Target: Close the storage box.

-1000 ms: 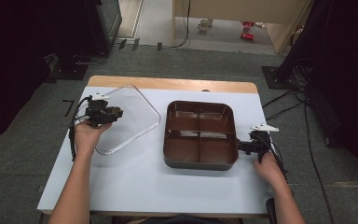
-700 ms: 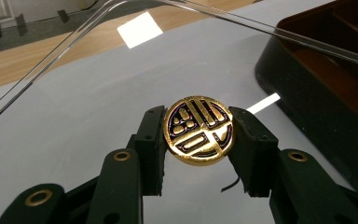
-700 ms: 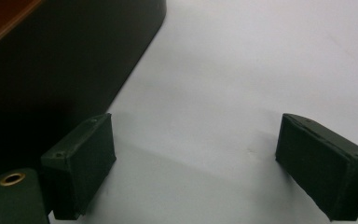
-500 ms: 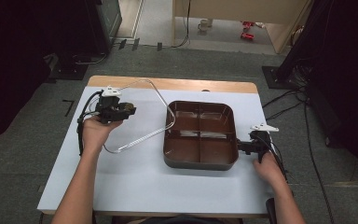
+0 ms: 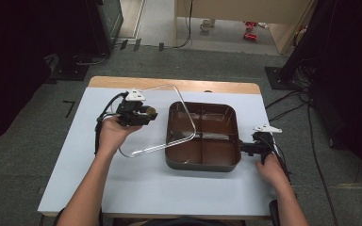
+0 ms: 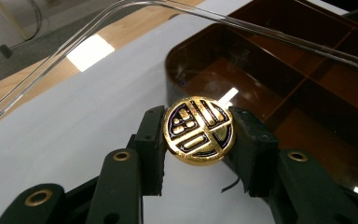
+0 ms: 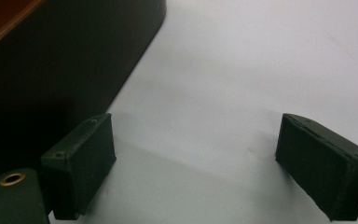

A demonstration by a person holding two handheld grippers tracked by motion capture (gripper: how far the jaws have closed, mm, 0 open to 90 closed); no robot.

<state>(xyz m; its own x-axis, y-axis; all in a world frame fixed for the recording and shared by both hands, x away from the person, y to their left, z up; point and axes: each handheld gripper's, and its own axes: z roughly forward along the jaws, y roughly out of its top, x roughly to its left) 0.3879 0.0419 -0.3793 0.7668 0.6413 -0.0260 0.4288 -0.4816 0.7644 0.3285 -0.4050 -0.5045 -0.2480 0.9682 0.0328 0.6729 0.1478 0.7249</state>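
Gripping the gold knob point(image 6: 198, 131) of the clear lid point(image 5: 165, 132) with the left tongs point(image 5: 143, 113), one black pad pressed on either side of it. Holding the lid clear of the white table point(image 5: 136, 188), tilted, with its right-hand edge already hanging over the left compartments of the brown box point(image 5: 202, 162) and the rest out over bare tabletop. Seen along the left tongs: the box ahead and to the right, its dividers showing through the clear rim. So, for the coming move, judging the way to go as rightward across the table, toward the middle of the box, far enough to bring the knob over the cross where the dividers meet. Worth noting too that the sides of the lid look skewed against the walls of the box, so probably calling for a small turn and a levelling before lowering; hard to tell how much from above, given the tilt. Keeping the right tongs point(image 5: 245, 147) low at the near right corner of the box, gaping wide with nothing between the pads, the nearer pad just beside the dark outer wall; cannot tell whether touching it. Nearer to the box, then, on the right, yet empty; carrying the lid on the left, hence the travel falling to the left hand, with the right placed to steady the box if it slides.
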